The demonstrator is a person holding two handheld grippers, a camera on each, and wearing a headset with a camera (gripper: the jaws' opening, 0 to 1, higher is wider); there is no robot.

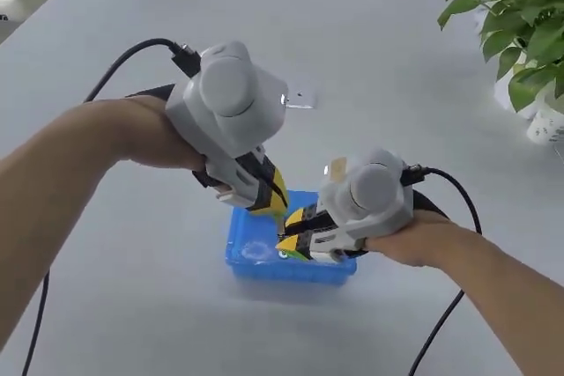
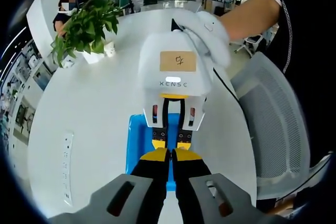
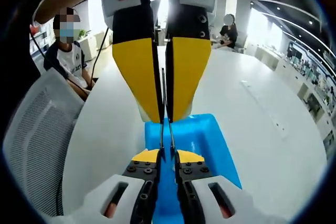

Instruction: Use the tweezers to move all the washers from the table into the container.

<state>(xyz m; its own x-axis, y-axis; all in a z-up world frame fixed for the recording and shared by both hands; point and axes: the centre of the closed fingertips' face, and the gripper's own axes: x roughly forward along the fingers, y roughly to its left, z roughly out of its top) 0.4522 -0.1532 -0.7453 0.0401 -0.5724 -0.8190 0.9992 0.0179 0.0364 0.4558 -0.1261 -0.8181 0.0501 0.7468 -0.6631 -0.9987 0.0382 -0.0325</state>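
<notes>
A blue container [image 1: 291, 272] stands on the white table [image 1: 370, 59], and something pale glints inside it that I cannot make out. Both grippers meet tip to tip just above it. My left gripper [image 1: 273, 200] points down from the upper left, and its yellow fingers [image 3: 136, 72] are shut on thin metal tweezers [image 3: 166, 129]. My right gripper [image 1: 286, 242] comes in from the right, and its jaws [image 3: 168, 157] close narrowly on the lower end of the tweezers. In the left gripper view, my left gripper [image 2: 170, 156] faces the right gripper [image 2: 171, 141] over the container [image 2: 135, 145].
A leafy plant [image 1: 520, 6] in a white pot stands at the table's far right. A flush socket panel [image 1: 300, 99] sits in the tabletop behind the grippers. Cables trail from both grippers. A white mesh chair [image 2: 283, 119] stands beside the table, and people sit in the background.
</notes>
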